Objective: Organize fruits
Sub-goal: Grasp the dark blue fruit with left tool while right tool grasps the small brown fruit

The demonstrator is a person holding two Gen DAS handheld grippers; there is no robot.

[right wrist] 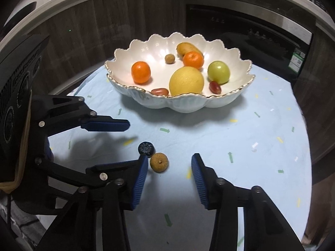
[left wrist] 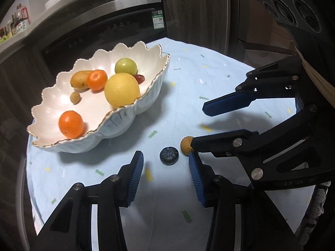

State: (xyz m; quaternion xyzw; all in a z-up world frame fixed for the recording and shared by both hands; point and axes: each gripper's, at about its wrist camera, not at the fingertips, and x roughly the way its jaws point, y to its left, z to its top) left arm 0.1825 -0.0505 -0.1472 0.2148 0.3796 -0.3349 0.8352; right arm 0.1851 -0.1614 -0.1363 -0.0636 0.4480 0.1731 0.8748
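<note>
We count eight fruits in the white scalloped gold-rimmed ceramic bowl [right wrist: 180, 102]: two oranges, one large yellow citrus, one green apple, one yellow mango, one small brown nut-like fruit, two red dates. On the pale blue desk [right wrist: 240, 138], at the bowl's 6 o'clock, lie one dark blueberry [left wrist: 169, 155] and one tan round longan [right wrist: 159, 162], touching. The left hand-held gripper [left wrist: 166, 175] is released, straddling the blueberry; the right hand-held gripper [right wrist: 169, 173] is released around the longan.

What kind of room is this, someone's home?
Most likely a home kitchen. Behind the table with its pale blue cloth stands a built-in oven set in dark wood cabinets, bottles sit on the counter at far left, and a scalloped bowl holds fruit.
</note>
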